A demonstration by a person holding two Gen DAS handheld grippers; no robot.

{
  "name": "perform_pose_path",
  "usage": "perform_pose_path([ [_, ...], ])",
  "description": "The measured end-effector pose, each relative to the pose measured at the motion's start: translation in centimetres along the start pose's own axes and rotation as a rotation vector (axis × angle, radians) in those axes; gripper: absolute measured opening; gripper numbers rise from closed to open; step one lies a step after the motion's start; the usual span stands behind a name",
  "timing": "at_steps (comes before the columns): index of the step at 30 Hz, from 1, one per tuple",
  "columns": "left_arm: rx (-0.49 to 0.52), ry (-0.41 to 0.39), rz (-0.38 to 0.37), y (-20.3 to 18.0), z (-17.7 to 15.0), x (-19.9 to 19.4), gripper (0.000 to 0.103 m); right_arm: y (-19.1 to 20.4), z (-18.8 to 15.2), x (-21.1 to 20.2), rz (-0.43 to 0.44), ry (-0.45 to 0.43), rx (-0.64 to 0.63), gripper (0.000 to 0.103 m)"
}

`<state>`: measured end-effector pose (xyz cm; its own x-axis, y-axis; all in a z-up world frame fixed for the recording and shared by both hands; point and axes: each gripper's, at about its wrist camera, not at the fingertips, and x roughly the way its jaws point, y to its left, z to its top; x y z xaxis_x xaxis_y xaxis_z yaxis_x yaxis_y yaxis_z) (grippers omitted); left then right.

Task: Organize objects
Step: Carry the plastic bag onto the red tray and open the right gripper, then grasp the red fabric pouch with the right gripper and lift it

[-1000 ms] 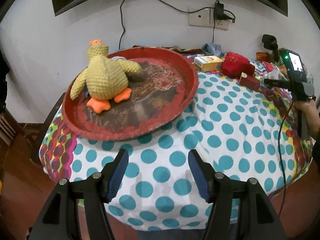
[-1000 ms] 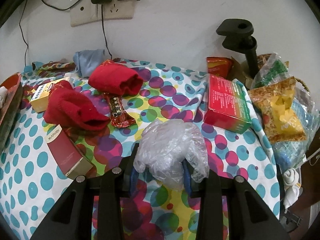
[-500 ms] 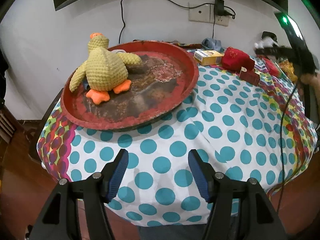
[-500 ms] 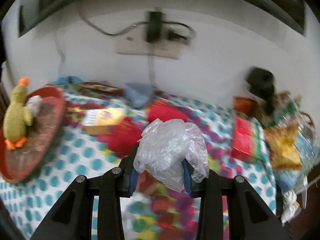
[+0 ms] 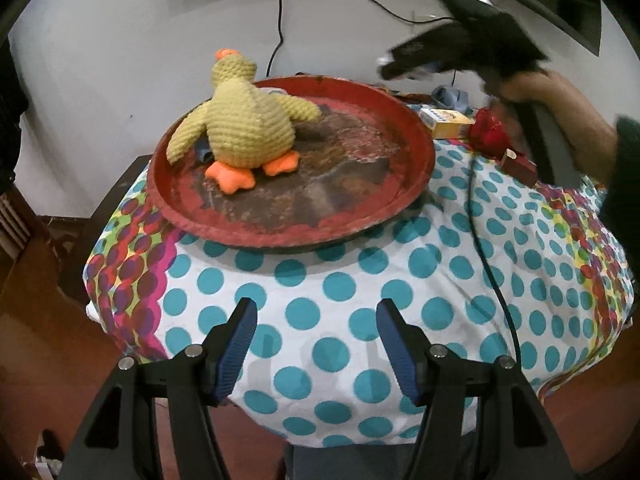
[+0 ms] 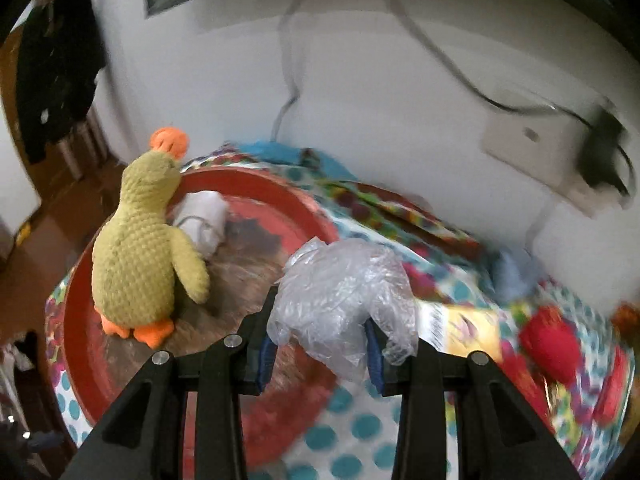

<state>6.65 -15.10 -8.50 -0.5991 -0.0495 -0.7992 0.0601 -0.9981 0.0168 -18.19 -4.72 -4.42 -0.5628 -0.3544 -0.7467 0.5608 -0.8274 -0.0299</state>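
Observation:
A round red tray sits on the polka-dot tablecloth and holds a yellow plush duck. My right gripper is shut on a crumpled clear plastic bag and hovers above the tray's right side, near the duck and a white cloth bundle. In the left wrist view the right gripper shows blurred above the tray's far right. My left gripper is open and empty over the table's front edge.
A yellow box, a red cloth and a dark red box lie right of the tray. A black cable trails across the cloth. A wall socket and wires hang on the white wall behind.
My right gripper has lifted the plastic bag off the cluttered right side and swung it left over the red tray. My left gripper has drawn back slightly and stays open.

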Motion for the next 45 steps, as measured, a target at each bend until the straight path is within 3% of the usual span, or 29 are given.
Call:
perform_pose_path([
  [7, 0.017, -0.003, 0.036, 0.8, -0.8, -0.1, 0.064, 4.5, 3.0, 6.0, -0.013, 0.073, -0.093, 0.036],
  [15, 0.058, 0.032, 0.005, -0.3, -1.0, 1.2, 0.064, 4.8, 3.9, 10.4, -0.039, 0.145, -0.025, 0.036],
  [16, 0.061, 0.031, 0.0, -0.5, -1.0, 1.2, 0.064, 4.7, 3.9, 10.9, -0.036, 0.155, -0.017, 0.038],
  [18, 0.069, 0.033, -0.004, -0.7, -1.1, 1.3, 0.064, 4.2, 4.0, 11.1, -0.041, 0.163, 0.002, 0.054],
  [20, 0.076, 0.047, -0.021, -0.9, -1.1, 1.6, 0.064, 4.3, 3.9, 10.3, -0.031, 0.122, -0.014, 0.088],
  [25, 0.075, 0.041, -0.023, -1.1, -0.9, 1.5, 0.064, 4.1, 2.8, 5.8, -0.026, 0.026, -0.065, 0.091],
  [31, 0.068, 0.049, -0.036, -1.9, -0.6, 1.5, 0.064, -0.9, -1.1, -0.9, -0.055, -0.012, -0.062, 0.091],
  [34, 0.065, 0.047, -0.057, -2.5, -0.7, 1.3, 0.064, -5.5, -3.8, -3.7, -0.169, 0.0, -0.049, 0.091],
  [40, 0.098, 0.042, -0.061, -4.4, -0.8, 0.5, 0.064, -12.6, -7.0, -2.9, -0.311, 0.124, -0.046, 0.092],
  [45, 0.125, 0.047, -0.041, -5.0, -0.7, 0.3, 0.064, -14.0, -8.5, -1.4, -0.298, 0.148, -0.03, 0.091],
])
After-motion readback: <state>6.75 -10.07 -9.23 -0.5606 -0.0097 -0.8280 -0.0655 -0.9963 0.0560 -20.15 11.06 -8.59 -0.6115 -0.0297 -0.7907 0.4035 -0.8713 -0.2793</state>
